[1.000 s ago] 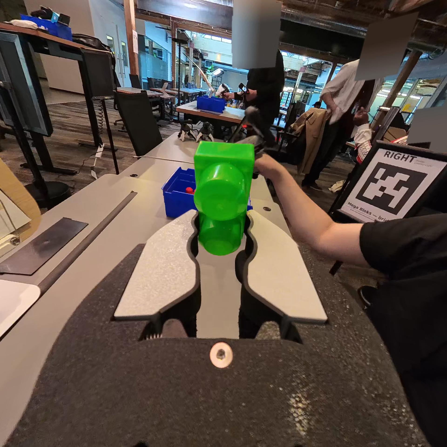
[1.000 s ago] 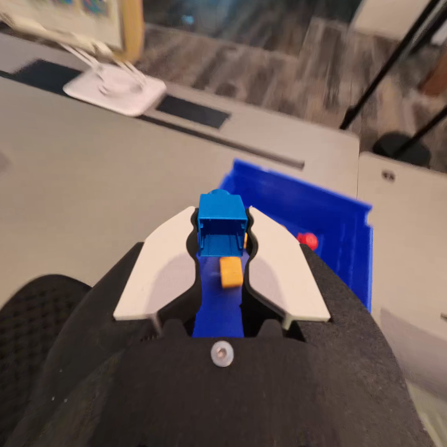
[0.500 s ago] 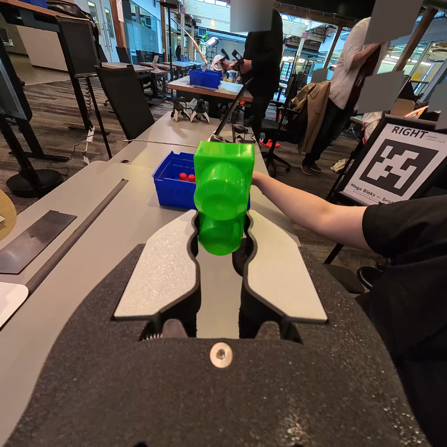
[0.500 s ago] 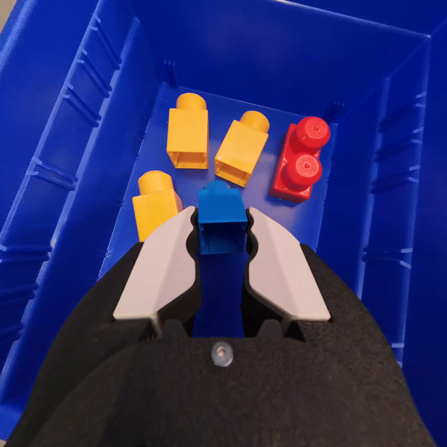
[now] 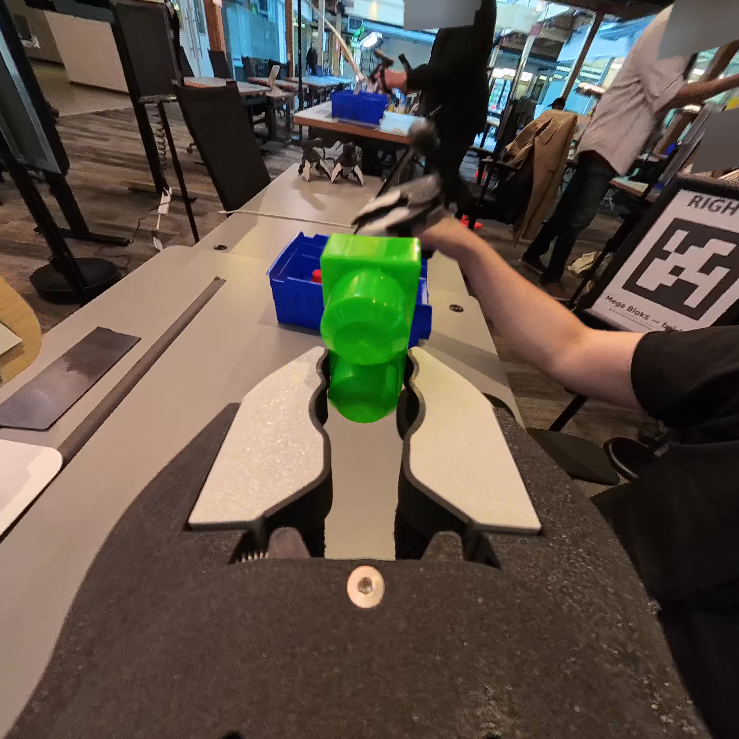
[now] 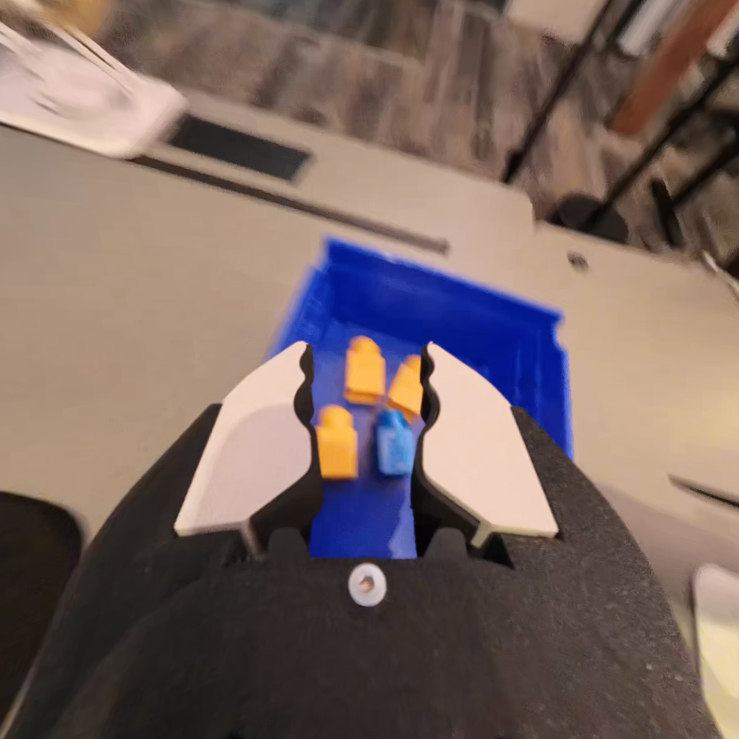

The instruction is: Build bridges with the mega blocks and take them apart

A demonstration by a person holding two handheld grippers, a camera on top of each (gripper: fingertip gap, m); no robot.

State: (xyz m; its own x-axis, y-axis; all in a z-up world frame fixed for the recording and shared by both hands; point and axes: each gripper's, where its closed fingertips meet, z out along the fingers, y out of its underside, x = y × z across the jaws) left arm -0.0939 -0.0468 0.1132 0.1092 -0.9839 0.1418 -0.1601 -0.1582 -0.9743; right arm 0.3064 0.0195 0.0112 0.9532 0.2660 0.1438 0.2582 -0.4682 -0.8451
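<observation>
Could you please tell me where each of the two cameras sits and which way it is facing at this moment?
Left wrist view: rides on the left gripper, facing along the grey table toward the blue bin; its fingers clamp a green block, and the person's forearm shows.
Right wrist view: rides on the right gripper, above the bin, tilted down at three yellow blocks and a blue block; jaws apart.
Shared: bin, table, right gripper.
</observation>
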